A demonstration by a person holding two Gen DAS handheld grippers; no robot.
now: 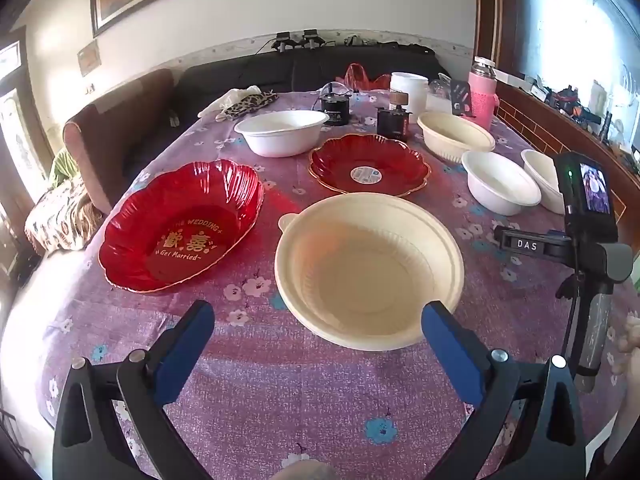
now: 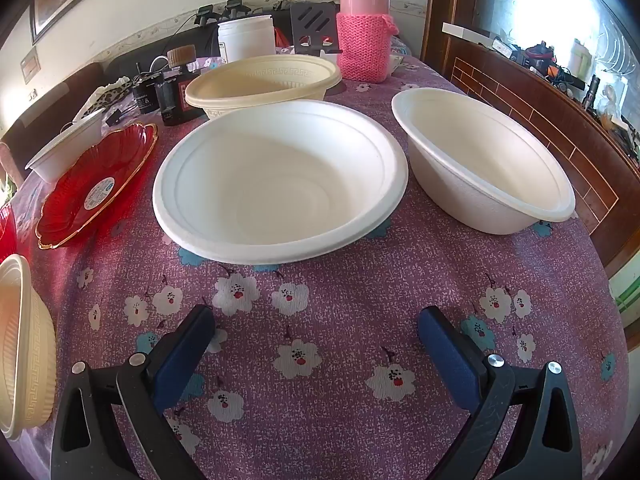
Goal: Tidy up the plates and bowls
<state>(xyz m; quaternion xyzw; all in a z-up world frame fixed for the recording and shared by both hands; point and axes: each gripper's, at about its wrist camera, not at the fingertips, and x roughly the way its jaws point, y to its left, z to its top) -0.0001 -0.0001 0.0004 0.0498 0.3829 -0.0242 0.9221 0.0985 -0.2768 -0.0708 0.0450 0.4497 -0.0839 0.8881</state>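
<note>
Red plates both on the left of the cloth: wedding plate [image 1: 180, 228] near left, second red plate [image 1: 370, 166] farther and right of it. Cream bowl [image 1: 370, 268] near centre, just ahead of the left gripper [image 1: 318, 330], jaws spread wide, holding nothing, right pad close to the bowl's near rim. Second cream bowl [image 2: 262, 80] far back; white bowls [image 2: 280, 180] [image 2: 484, 164] right of centre, a third [image 1: 284, 132] far left behind the plates. Right gripper [image 2: 316, 330] likewise splayed and empty, above bare cloth short of the nearer white bowl. Probably a first pick: best to straddle one rim edge, pinch the wall gently to avoid crushing thin plastic, lift clear, nest like with like. Both grippers tilted downward toward the table, the right gripper low over the cloth.
</note>
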